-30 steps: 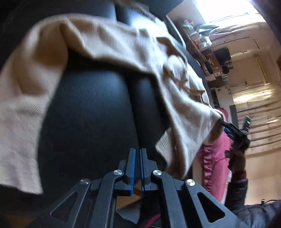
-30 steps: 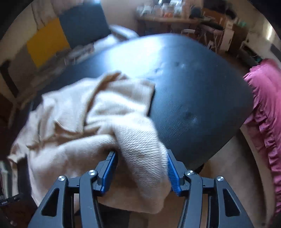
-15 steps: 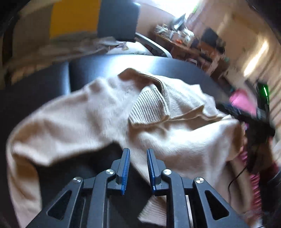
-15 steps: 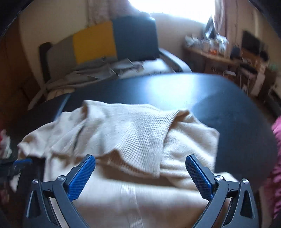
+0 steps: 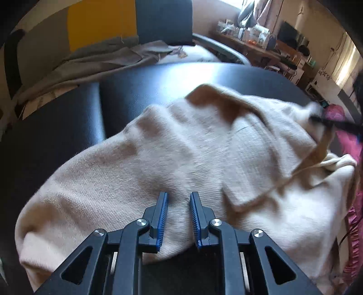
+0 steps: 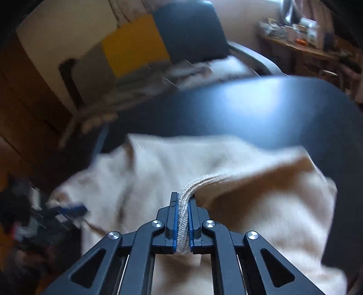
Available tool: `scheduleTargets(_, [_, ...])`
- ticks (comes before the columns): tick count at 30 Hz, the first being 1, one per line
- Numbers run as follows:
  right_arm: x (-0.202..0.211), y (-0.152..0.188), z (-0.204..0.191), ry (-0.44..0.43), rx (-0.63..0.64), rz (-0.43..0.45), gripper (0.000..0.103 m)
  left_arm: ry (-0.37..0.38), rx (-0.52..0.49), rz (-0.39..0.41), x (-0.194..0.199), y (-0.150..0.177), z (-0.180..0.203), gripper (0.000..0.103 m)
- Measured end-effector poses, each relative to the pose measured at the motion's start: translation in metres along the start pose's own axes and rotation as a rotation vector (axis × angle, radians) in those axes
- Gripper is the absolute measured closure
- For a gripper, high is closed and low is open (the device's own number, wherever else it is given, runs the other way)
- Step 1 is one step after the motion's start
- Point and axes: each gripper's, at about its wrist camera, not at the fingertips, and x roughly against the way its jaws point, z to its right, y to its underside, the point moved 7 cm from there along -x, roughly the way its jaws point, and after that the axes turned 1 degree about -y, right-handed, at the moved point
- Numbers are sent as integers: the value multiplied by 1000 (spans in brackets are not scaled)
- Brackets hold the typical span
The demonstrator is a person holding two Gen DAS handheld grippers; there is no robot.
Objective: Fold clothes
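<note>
A cream knit sweater lies heaped across the near half of a black table, its bulk running crosswise from the table's left near edge toward the right near corner, where part of it spills over the edge beside a pink ruffled cloth. The right gripper is clamped on a ribbed hem of the sweater, the band pinched flat between narrow jaws and rising forward and to the right from them into a lifted flap. The left gripper stands narrowly parted at the sweater's near edge, knit showing between its blue pads; whether it grips or merely straddles the cloth cannot be told. In the left wrist view the right gripper shows only as a dark blur at the far right of the garment, so the two tools sit at opposite ends of its long axis, the left one at the low end, the right one at the raised hem. Judged from this, the fold turns on carrying the held hem across that axis toward the left side, with the left tool the nearer one to pin the cloth. A chair draped with grey fabric stands beyond the table's far edge.
</note>
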Motion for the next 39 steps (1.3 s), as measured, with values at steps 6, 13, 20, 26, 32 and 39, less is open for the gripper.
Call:
scheduleTargets(6, [-12,-108,-4,-48,-38,107,96,27,12,-25,0,7,-20,79])
scheduleTargets(13, [-38,-171,12,-13,-99,124,86,128,158,-59,7,17,-58,80])
scheduleTargets(20, [-26,-60,-63,-171,199,4,43,51,127,-26,27,24,-60,82])
scheduleTargets(26, [-75,38,-126,-284,228,-224,33,86,258,-10,28,32,-72,81])
scheduleTargets(32, [-87,76,-167,137,698,-117,92,40,233,0,35,40,-66,81])
scheduleTargets(39, [32,-3,-30,664,650,56,92,11,230,2,44,45,-63,81])
